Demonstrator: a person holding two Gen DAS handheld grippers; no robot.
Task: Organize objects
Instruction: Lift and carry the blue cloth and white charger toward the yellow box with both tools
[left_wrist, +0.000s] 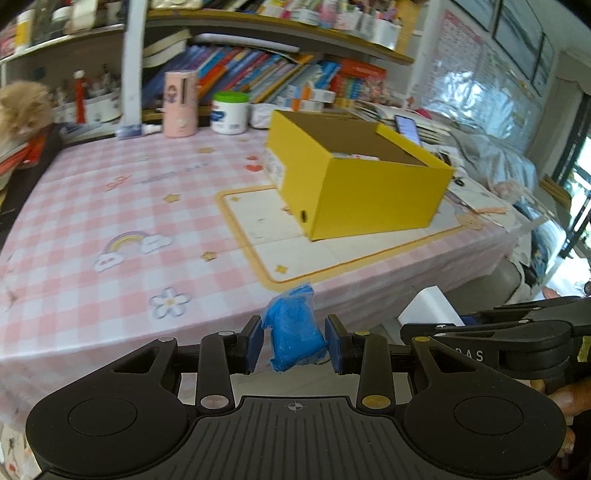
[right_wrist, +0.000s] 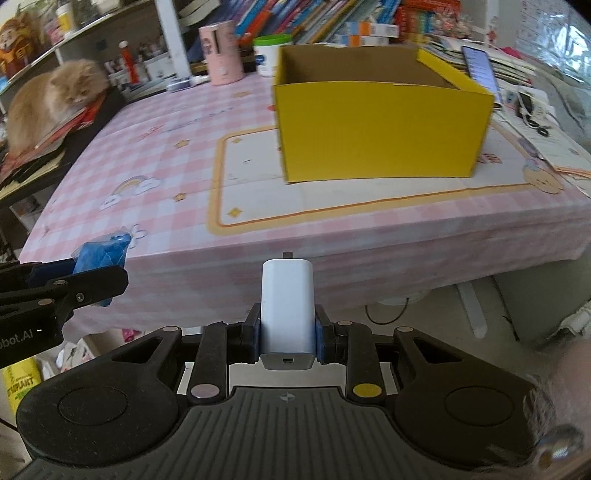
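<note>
My left gripper (left_wrist: 294, 341) is shut on a blue packet in clear wrap (left_wrist: 293, 332), held off the table's near edge. It also shows in the right wrist view (right_wrist: 101, 251). My right gripper (right_wrist: 288, 330) is shut on a white charger block (right_wrist: 287, 310), also off the near edge; the charger shows in the left wrist view (left_wrist: 430, 308). An open yellow cardboard box (right_wrist: 380, 136) stands on the pink checked tablecloth (right_wrist: 155, 155), ahead of both grippers. In the left wrist view the box (left_wrist: 369, 192) holds something white inside.
A fluffy orange cat (right_wrist: 51, 99) sits on books at the table's left. A pink cylinder (right_wrist: 221, 51) and a white tub with a green lid (right_wrist: 269, 55) stand at the back. A phone (right_wrist: 480, 68) and papers lie right of the box. Bookshelves stand behind.
</note>
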